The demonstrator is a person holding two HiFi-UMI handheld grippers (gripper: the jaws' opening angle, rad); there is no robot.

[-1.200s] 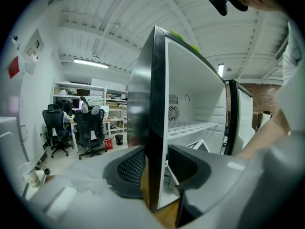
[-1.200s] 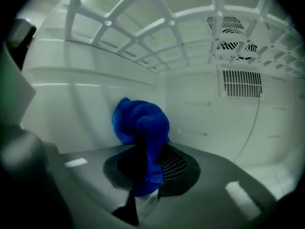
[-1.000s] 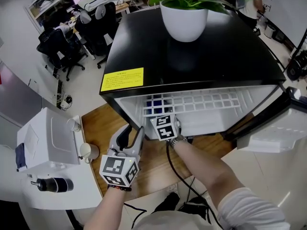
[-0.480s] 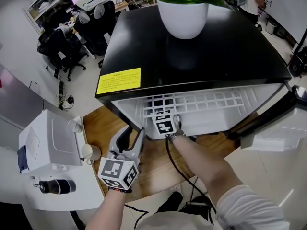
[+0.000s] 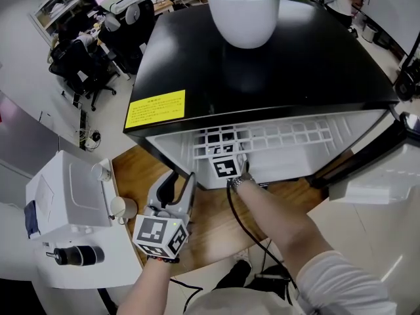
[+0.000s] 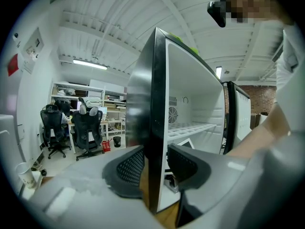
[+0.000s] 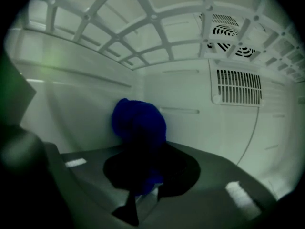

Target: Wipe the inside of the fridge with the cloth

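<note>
A black fridge [image 5: 262, 64] stands open, white inside, with a wire shelf [image 5: 282, 136]. My right gripper [image 5: 224, 167] reaches in under that shelf; only its marker cube shows in the head view. In the right gripper view my right gripper [image 7: 143, 175] is shut on a bunched blue cloth [image 7: 138, 123], which presses against the fridge's inner wall [image 7: 86, 109] near the back corner. My left gripper [image 5: 180, 182] stays outside by the fridge's lower left front corner. In its own view my left gripper [image 6: 155, 168] is open, and the fridge's front edge [image 6: 155, 104] lines up with the gap.
A white plant pot [image 5: 243, 18] sits on the fridge top beside a yellow label [image 5: 155, 107]. The fridge door [image 5: 367, 169] hangs open at the right. A white machine [image 5: 65, 195] and cups [image 5: 118, 207] stand at the left. A cable [image 5: 243, 228] trails from my right gripper.
The blue cloth showed through the wire shelf a second ago and is now hidden. My right gripper has edged a little further in. The left gripper has stayed where it was.
</note>
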